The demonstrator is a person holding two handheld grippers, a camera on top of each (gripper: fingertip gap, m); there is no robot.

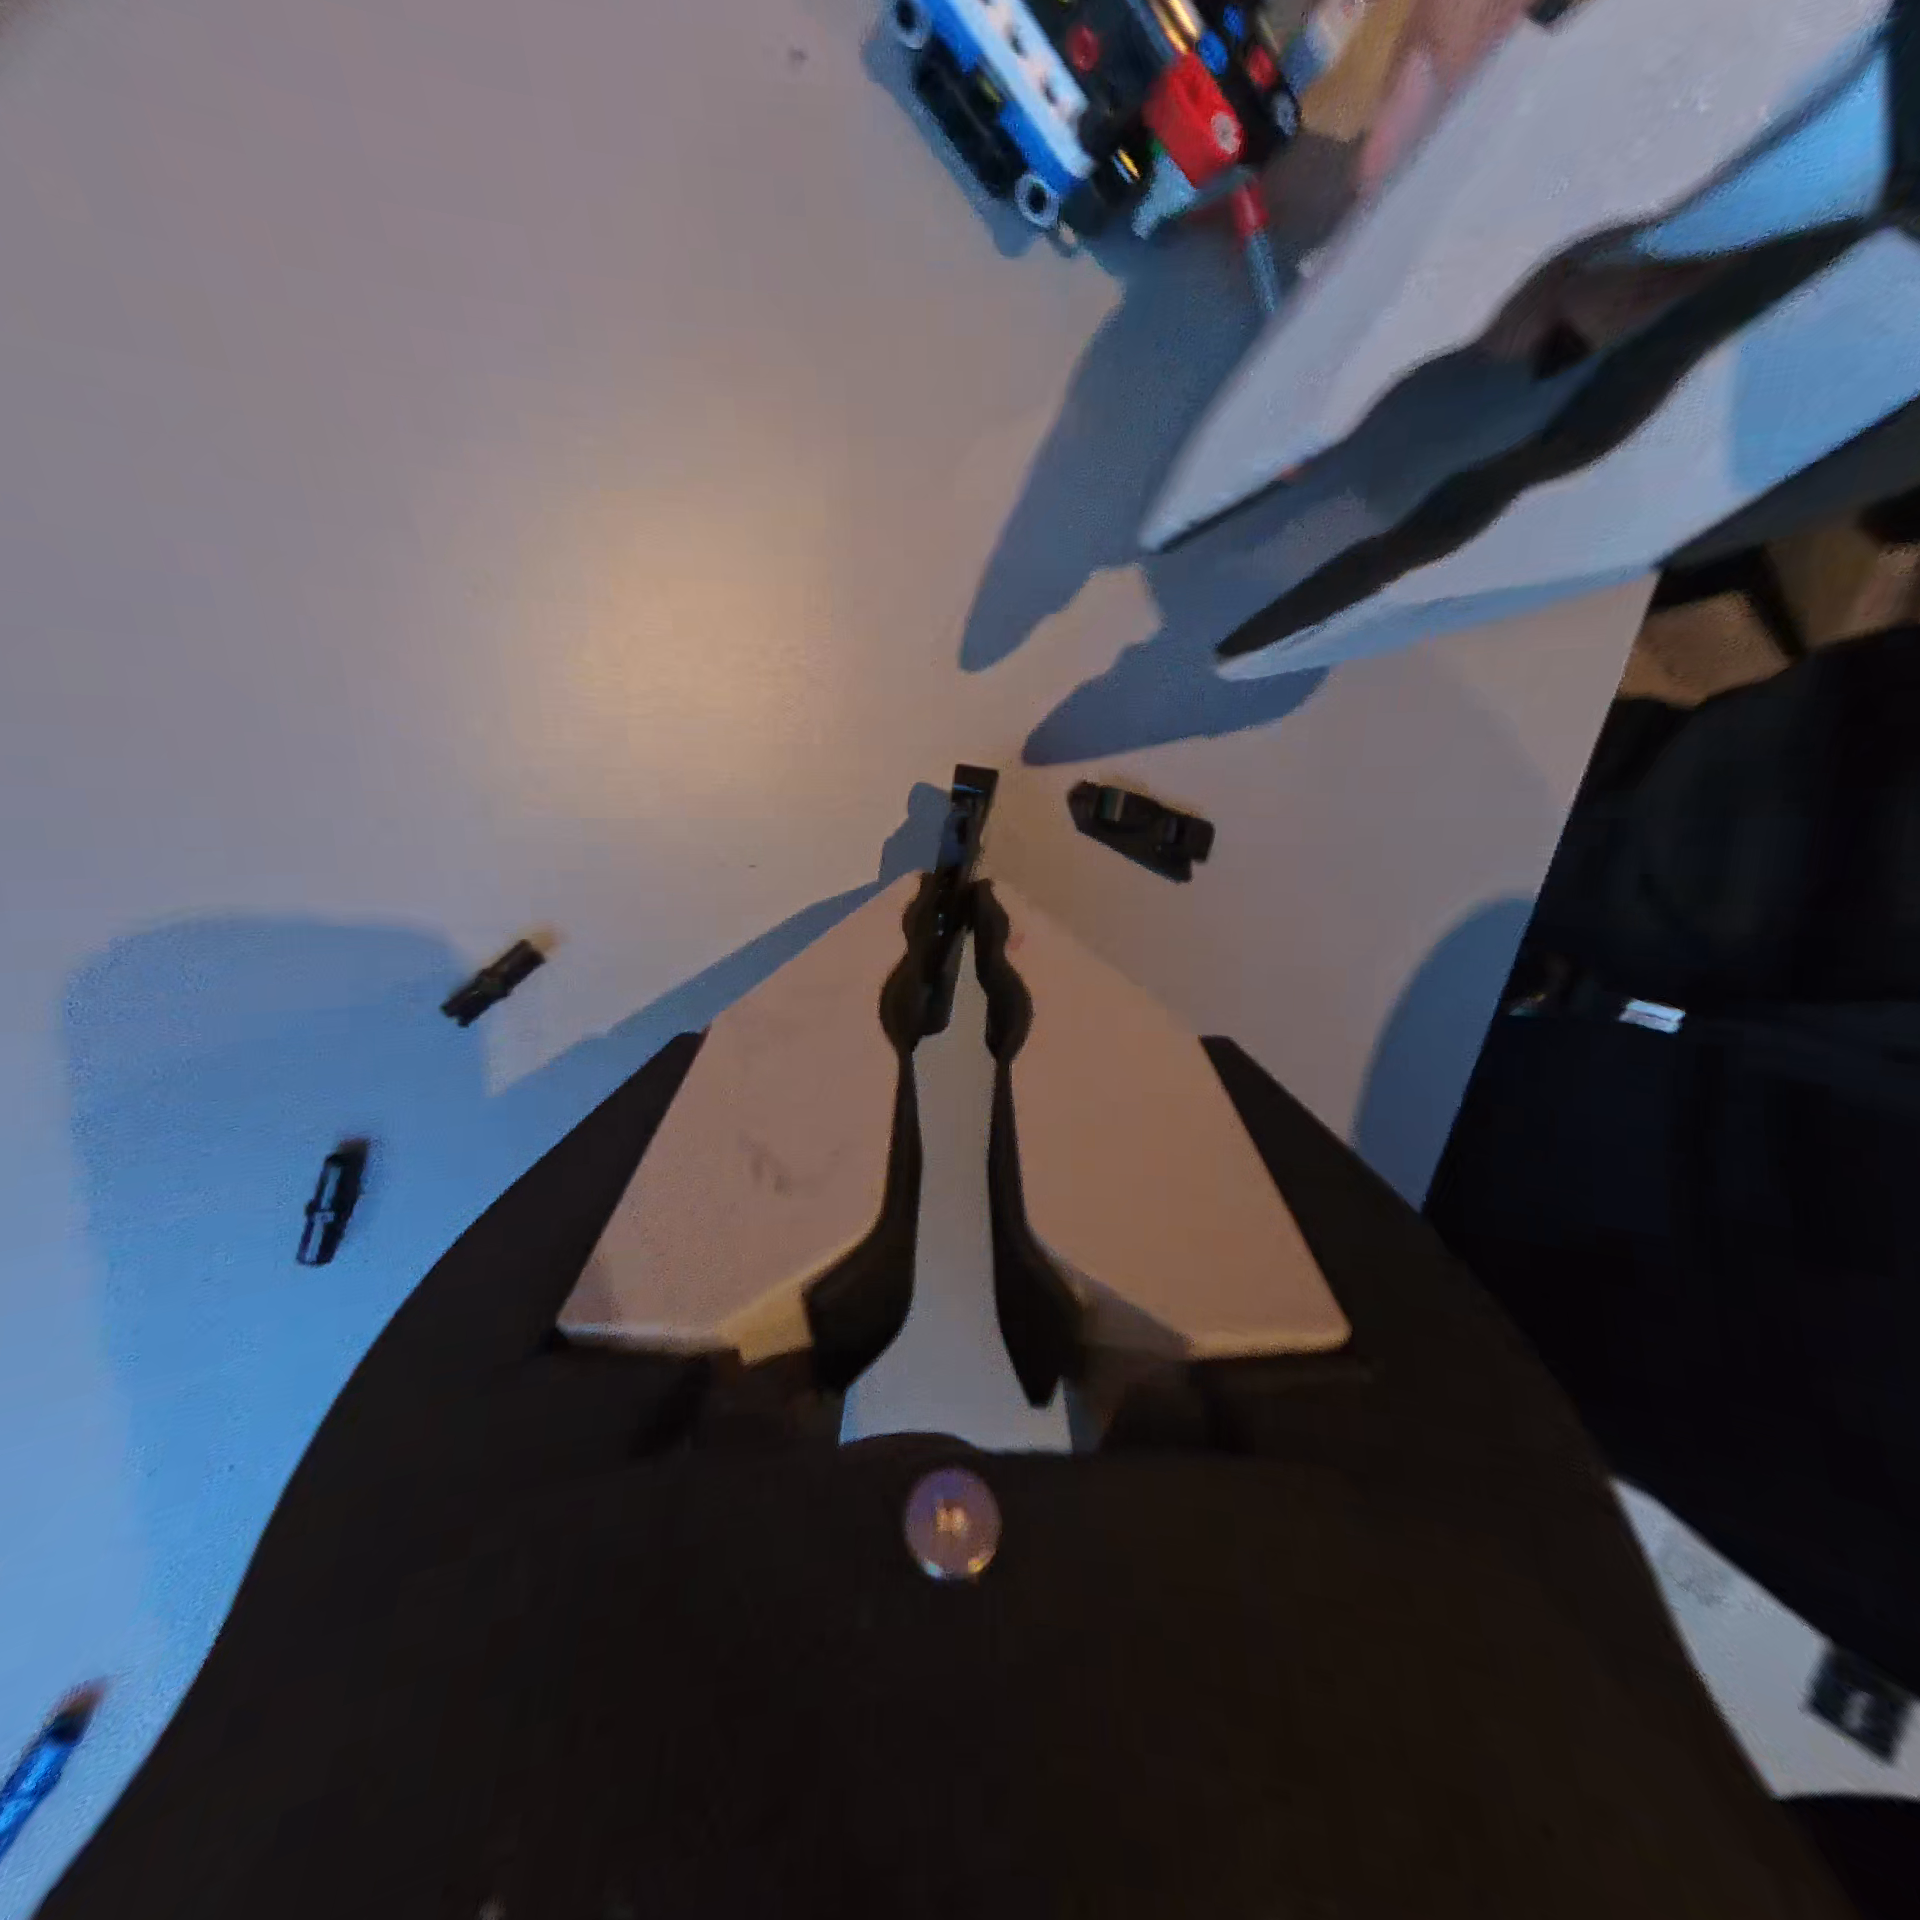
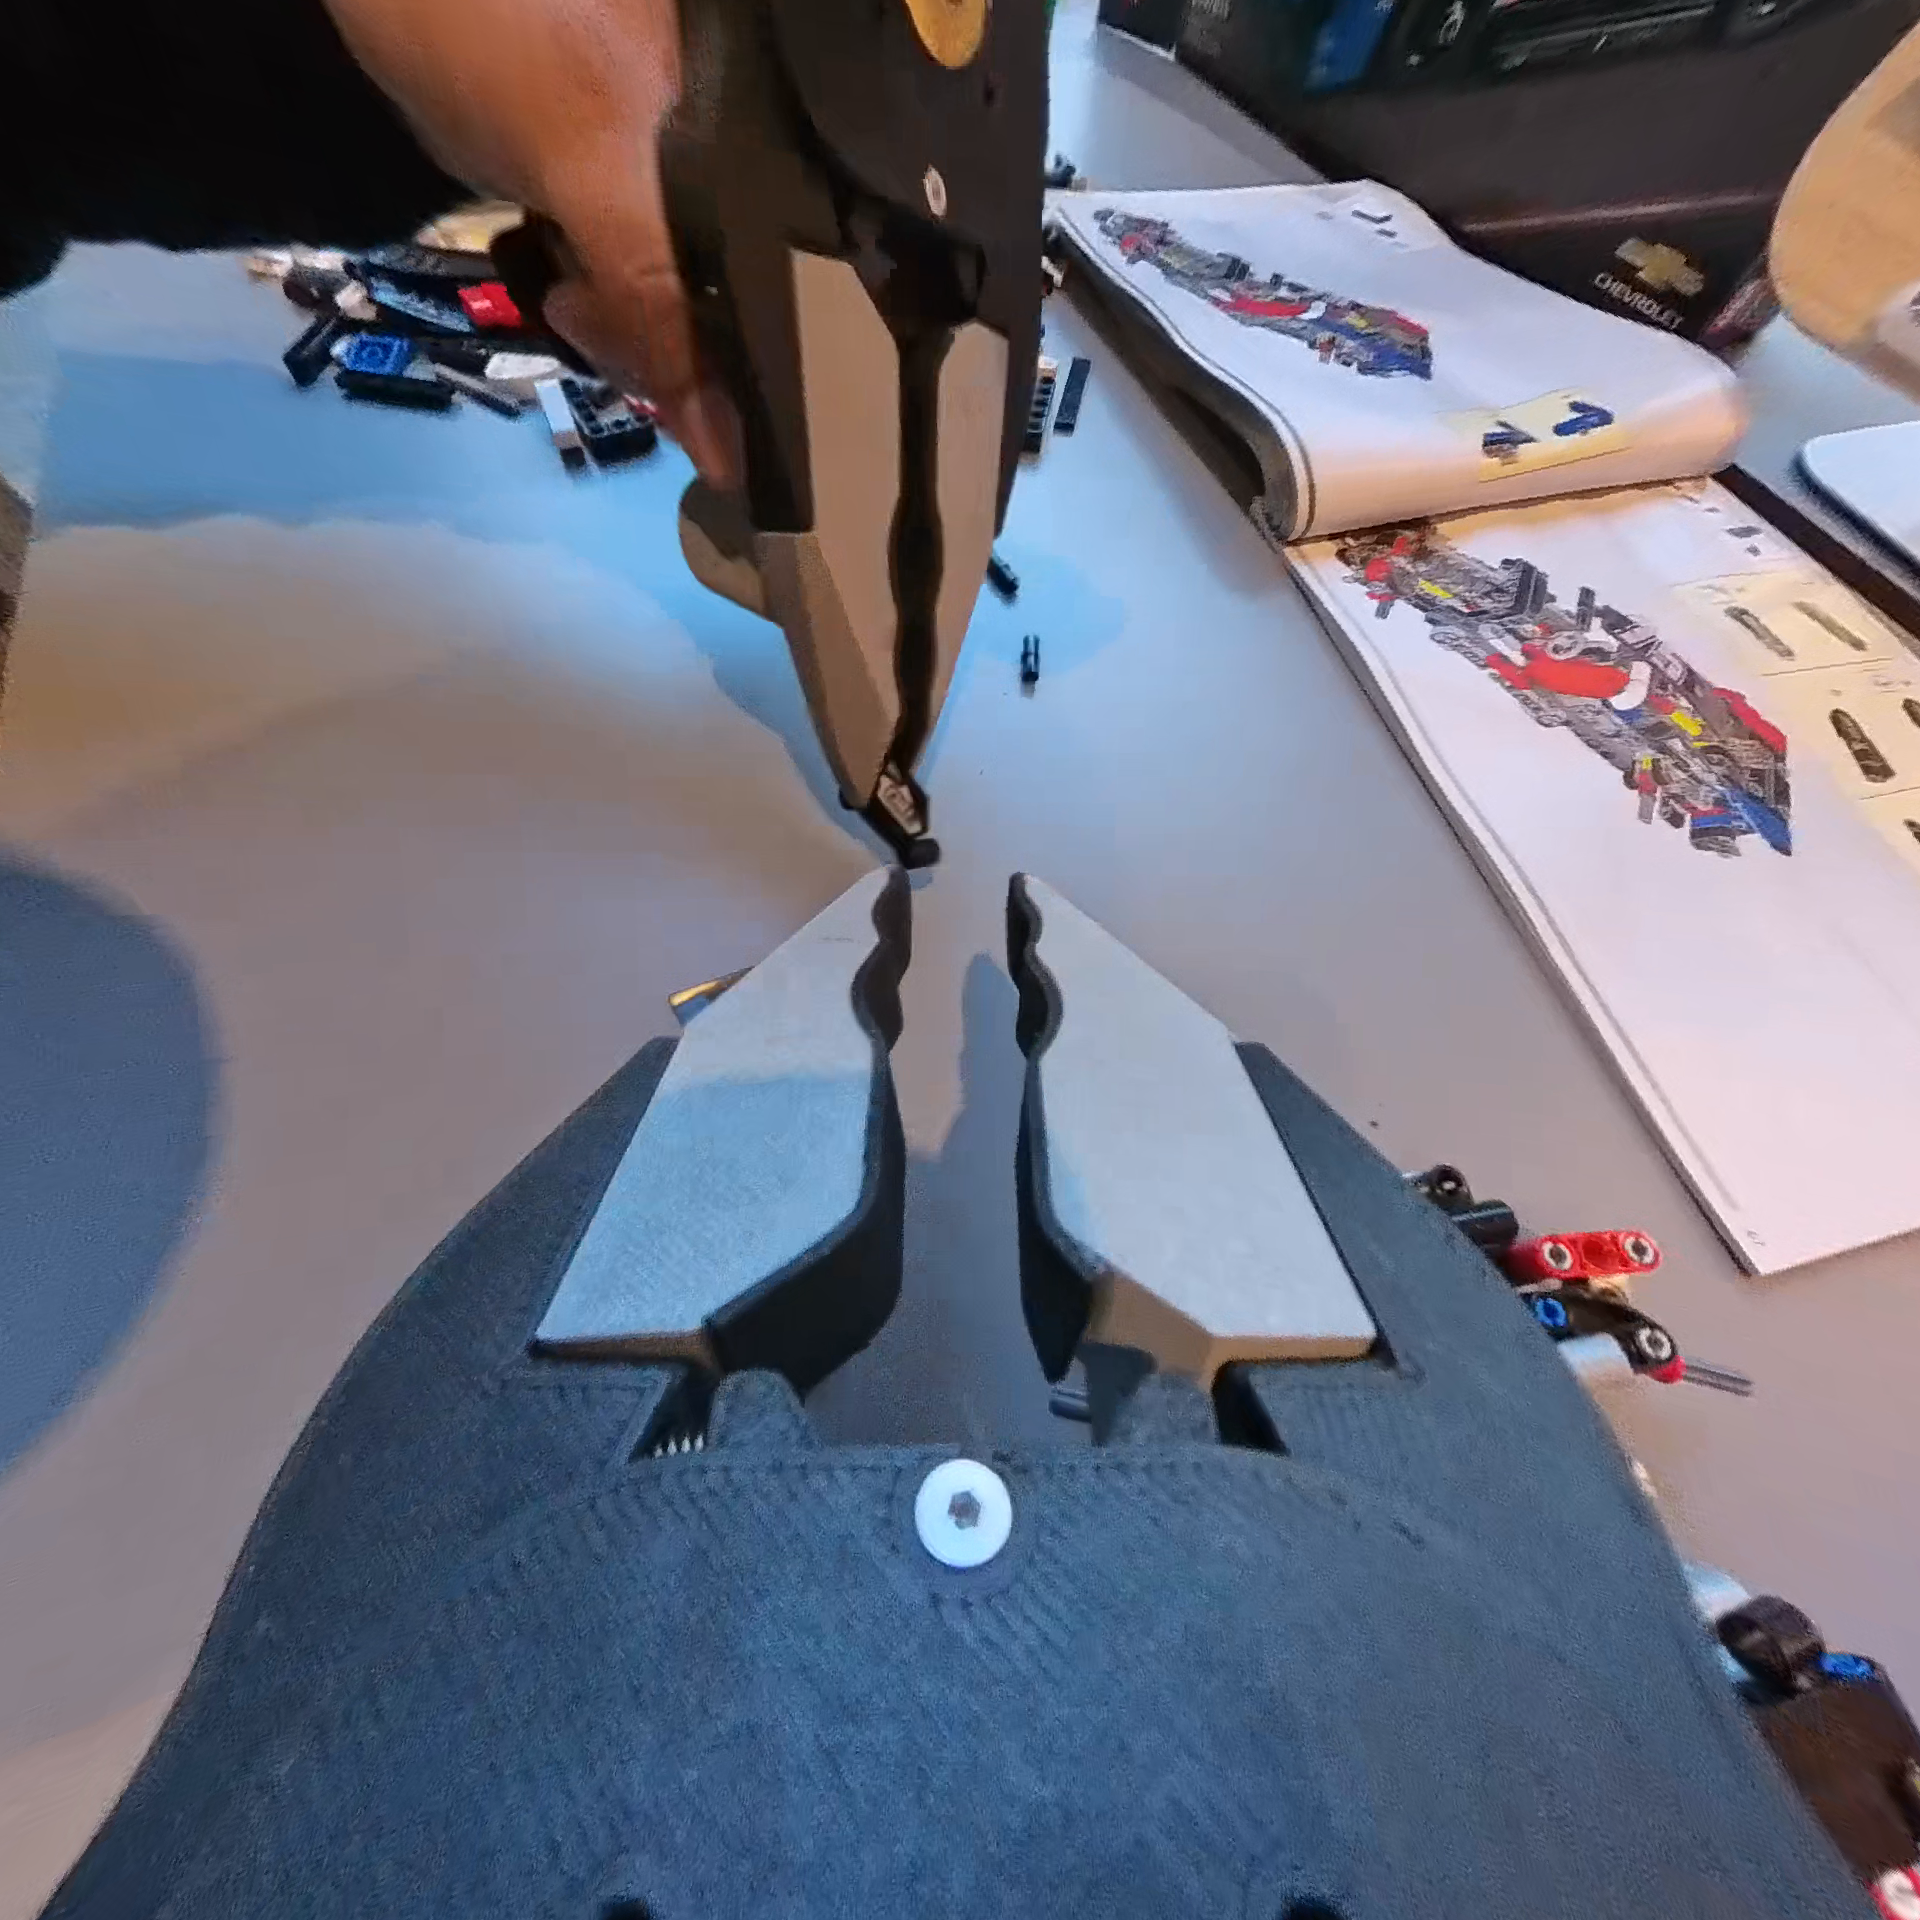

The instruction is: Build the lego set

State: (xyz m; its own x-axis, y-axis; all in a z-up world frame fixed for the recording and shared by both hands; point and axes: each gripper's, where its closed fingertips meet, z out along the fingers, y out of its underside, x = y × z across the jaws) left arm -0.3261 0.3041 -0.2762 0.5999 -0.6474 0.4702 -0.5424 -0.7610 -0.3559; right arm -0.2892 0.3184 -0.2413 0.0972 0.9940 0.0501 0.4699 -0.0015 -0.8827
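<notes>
I am pinching a small black piece [image 1: 961, 862] in my left gripper [image 1: 958, 896], jaws nearly shut on it, its tip just over the white table [image 1: 416, 520]. My right gripper [image 2: 958, 883] is pointing at it from close by, jaws parted and holding nothing. A hand [image 2: 582, 239] is gripping the left tool. The open manual [image 2: 1558, 644] is lying to the right; a dark box [image 2: 1558, 208] behind it is bearing printed writing. The half-built model [image 1: 1091, 104] is sitting farther off.

A smooth white table [image 2: 1195, 790] carries an open instruction booklet [image 2: 1621, 665], a heap of loose black, blue and red plastic bricks [image 2: 447, 343], scattered small black pins [image 1: 332, 1203], and a partly built multicoloured model [image 1: 1081, 104].
</notes>
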